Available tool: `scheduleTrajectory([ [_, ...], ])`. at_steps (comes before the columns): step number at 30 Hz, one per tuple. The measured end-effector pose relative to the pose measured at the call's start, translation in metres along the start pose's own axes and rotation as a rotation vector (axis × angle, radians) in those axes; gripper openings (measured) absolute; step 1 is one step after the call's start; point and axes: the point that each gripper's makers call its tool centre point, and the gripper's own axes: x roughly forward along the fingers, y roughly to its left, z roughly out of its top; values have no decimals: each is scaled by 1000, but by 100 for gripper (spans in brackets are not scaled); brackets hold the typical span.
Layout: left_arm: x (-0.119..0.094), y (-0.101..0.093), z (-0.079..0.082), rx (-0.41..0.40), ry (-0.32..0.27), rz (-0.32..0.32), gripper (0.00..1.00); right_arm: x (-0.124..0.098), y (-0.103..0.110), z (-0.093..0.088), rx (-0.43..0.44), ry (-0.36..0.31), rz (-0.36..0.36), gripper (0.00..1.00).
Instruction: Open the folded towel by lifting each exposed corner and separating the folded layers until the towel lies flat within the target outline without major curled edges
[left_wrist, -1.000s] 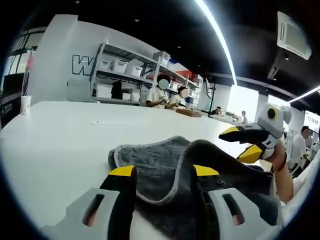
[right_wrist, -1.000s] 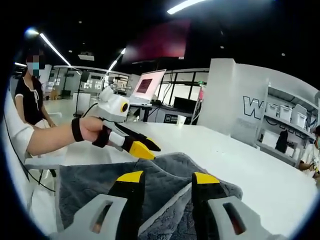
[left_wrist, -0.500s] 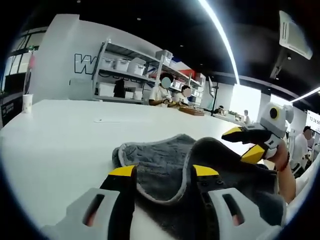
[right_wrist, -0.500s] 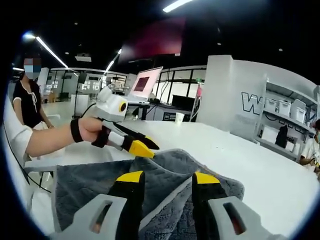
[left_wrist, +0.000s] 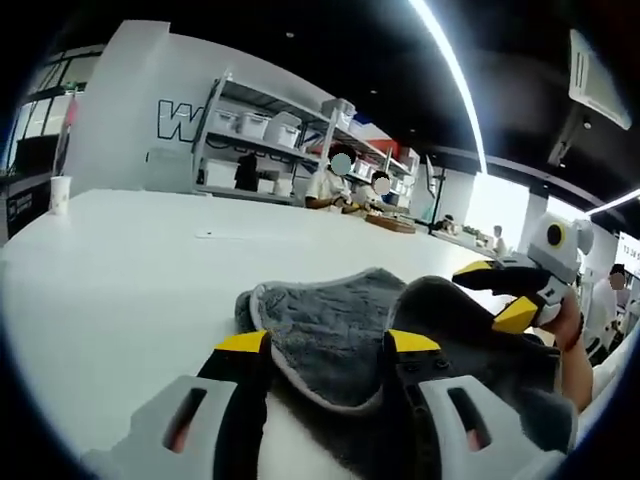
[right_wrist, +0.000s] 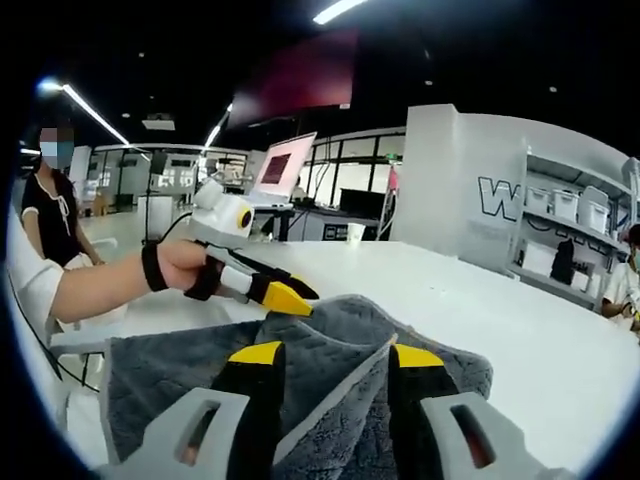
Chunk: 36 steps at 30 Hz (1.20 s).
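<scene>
A grey towel (left_wrist: 330, 325) with a pale hem lies folded and bunched on the white table (left_wrist: 120, 280). Its upper layer humps up at the right. My left gripper (left_wrist: 328, 345) is open and low over the towel's near edge, with cloth lying between the jaws. My right gripper (left_wrist: 500, 293) comes in from the right, open, above the humped layer. In the right gripper view the towel (right_wrist: 170, 365) spreads out below. There my right gripper (right_wrist: 337, 356) is open astride a hemmed fold. The left gripper (right_wrist: 283, 294), held by a hand, hovers just over the towel's far ridge.
A paper cup (left_wrist: 60, 193) stands at the table's far left edge. A small flat item (left_wrist: 205, 235) lies mid-table. Shelves with bins (left_wrist: 270, 130) and people are behind. A laptop (right_wrist: 283, 170) and a cup (right_wrist: 352, 233) sit on the far side; a person (right_wrist: 50, 200) stands at left.
Both cameras have crept forward a little, so the towel looks larger. The towel's folds and both open grippers keep about the same stance.
</scene>
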Motion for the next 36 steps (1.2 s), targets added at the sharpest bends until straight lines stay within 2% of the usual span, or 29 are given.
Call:
scheduleTrajectory([
  [14,5,3,-1,-9,7,18,46,4,-1,-2,3,13,-3,37],
  [23,10,7,-9,-13,35,48,46,9,-2,-4,24,26,1,37],
  [36,14,3,-10,-3,19,42,45,11,-4,-9,36,30,3,36],
])
